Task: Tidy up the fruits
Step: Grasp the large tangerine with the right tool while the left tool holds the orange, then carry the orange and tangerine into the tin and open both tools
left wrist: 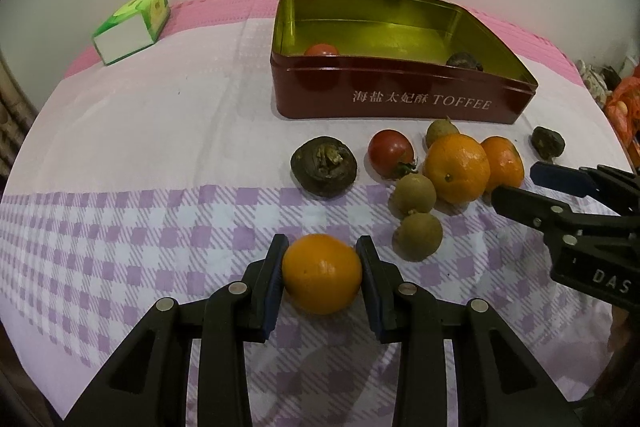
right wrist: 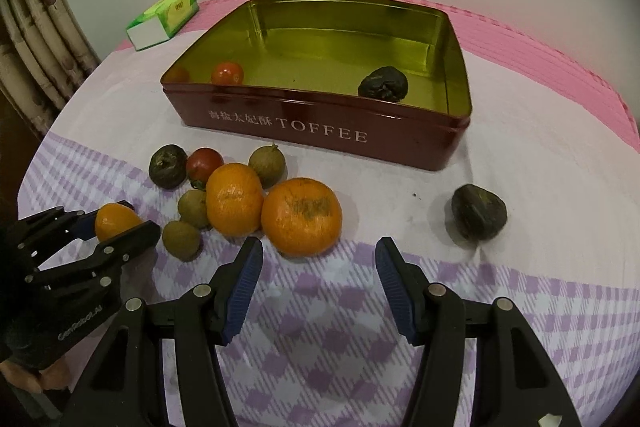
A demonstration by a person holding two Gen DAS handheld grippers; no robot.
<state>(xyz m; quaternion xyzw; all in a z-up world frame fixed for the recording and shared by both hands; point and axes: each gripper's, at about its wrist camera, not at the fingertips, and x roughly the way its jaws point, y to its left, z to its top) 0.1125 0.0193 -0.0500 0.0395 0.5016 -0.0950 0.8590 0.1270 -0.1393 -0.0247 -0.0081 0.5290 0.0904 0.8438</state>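
**Left tongs clamped on one orange; right tongs spread and empty over the fruit pile**

Pose: both tools point steeply down at the tabletop point(left wrist: 160, 115), which is covered by a purple-and-white checked cloth. In the right wrist view the left tool enters from the lower left edge; part of a hand point(right wrist: 24, 379) shows beneath it, dark and cut off by the frame.

Left tongs point(left wrist: 322, 277): partly closed, both blue pads pressed against the sides of a small orange point(left wrist: 322, 273). Whether that orange rests on the cloth or is lifted clear cannot be told.

Right tongs point(right wrist: 320, 287): jaws apart, nothing between them, pads touching nothing. They hang just in front of a large orange point(right wrist: 302, 215), apart from it.

Task items: a second large orange point(right wrist: 234, 199) touches the first. Around them lie three brownish-green round fruits, a tomato point(right wrist: 204, 163) and a dark wrinkled fruit point(right wrist: 168, 165). Another dark fruit point(right wrist: 479, 211) lies alone to the right, well apart from the pile. The open red toffee tin point(right wrist: 320, 131) stands behind the pile and holds a tomato point(right wrist: 227, 73) near its left end and a dark fruit point(right wrist: 383, 83) near its right.

Limits: the tin's front wall hides the lower part of its contents. A green-and-white carton point(left wrist: 132, 27) lies at the far left. Items at the far right edge of the left wrist view are too blurred to identify.
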